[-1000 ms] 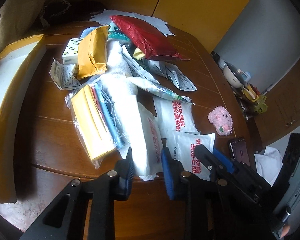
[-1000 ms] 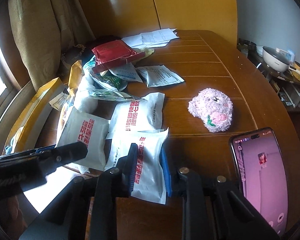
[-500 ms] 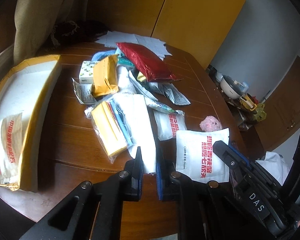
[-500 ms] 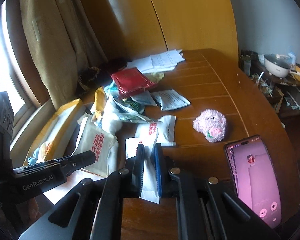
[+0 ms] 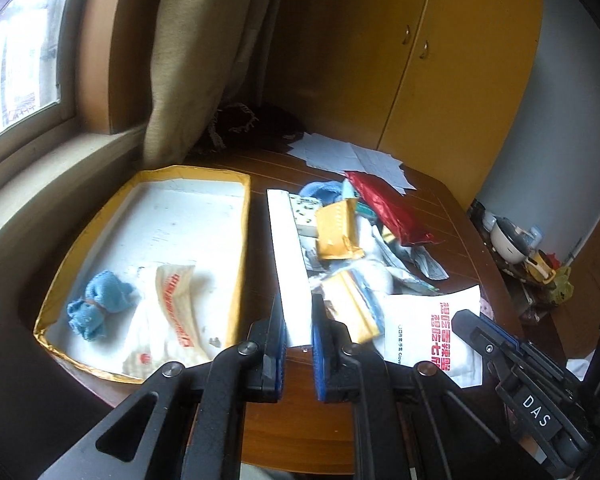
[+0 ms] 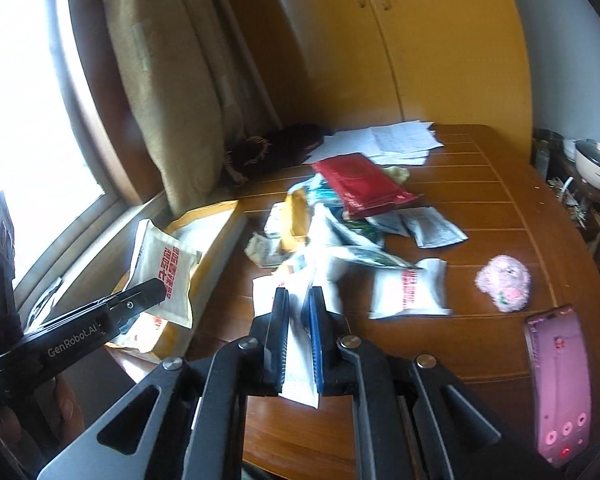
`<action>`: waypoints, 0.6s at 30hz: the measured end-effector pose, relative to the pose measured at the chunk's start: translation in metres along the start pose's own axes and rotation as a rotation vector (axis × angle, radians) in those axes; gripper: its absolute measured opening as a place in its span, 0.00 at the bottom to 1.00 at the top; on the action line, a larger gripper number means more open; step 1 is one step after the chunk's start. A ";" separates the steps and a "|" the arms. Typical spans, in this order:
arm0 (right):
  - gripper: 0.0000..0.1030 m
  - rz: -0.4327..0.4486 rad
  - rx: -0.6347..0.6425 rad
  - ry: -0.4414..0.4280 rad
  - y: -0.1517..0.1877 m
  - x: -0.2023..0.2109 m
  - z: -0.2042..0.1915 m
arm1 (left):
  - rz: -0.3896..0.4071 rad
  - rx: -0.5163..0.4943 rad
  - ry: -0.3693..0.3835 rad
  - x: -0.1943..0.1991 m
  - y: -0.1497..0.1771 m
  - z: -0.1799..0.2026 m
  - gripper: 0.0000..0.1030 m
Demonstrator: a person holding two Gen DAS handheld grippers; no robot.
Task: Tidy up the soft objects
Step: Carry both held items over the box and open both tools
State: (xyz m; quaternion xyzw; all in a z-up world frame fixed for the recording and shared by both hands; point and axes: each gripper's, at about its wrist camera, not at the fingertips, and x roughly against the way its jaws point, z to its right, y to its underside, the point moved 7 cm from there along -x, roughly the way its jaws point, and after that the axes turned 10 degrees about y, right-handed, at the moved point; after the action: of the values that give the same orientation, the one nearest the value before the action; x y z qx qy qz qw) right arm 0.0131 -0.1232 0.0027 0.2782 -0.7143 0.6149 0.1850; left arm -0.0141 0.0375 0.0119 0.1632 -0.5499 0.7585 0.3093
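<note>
My left gripper [image 5: 298, 320] is shut on a white packet [image 5: 286, 248], which shows edge-on between its blue pads. The right wrist view shows this packet's red lettering [image 6: 164, 268] as it hangs above the yellow-rimmed tray [image 5: 242, 240]. In the tray lie a blue cloth bundle [image 5: 96, 312] and another white packet [image 5: 172, 312]. My right gripper [image 6: 298, 312] is shut on a second white red-lettered packet [image 6: 298, 380], lifted off the table. A third such packet [image 6: 412, 288] and a pink plush toy [image 6: 504, 284] rest on the wood.
A pile with a red foil bag [image 5: 384, 208], a yellow padded envelope [image 5: 334, 228] and paper sachets sits mid-table. A phone [image 6: 556, 380] lies by the near right edge. Loose papers [image 6: 392, 140] are at the back, and a curtain and window sill run along the left.
Both grippers closed on white packets and lifted them off the table. Both swung up and left, bringing the tray and the window into view.
</note>
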 end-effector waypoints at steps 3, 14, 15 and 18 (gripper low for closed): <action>0.09 -0.028 0.023 -0.044 -0.002 -0.013 -0.023 | 0.014 0.030 -0.025 0.004 -0.003 -0.022 0.09; 0.09 -0.131 0.074 -0.173 -0.019 -0.075 -0.102 | 0.067 0.207 -0.061 0.016 -0.037 -0.125 0.09; 0.09 -0.136 0.080 -0.185 -0.022 -0.082 -0.110 | 0.064 0.225 -0.061 0.013 -0.039 -0.134 0.09; 0.09 -0.145 0.092 -0.202 -0.031 -0.104 -0.131 | 0.050 0.259 -0.072 0.001 -0.045 -0.156 0.09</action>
State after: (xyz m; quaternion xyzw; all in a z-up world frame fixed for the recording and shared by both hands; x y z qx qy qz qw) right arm 0.1037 0.0201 -0.0133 0.3979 -0.6784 0.6008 0.1433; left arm 0.0289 0.1933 -0.0077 0.2151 -0.4622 0.8242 0.2467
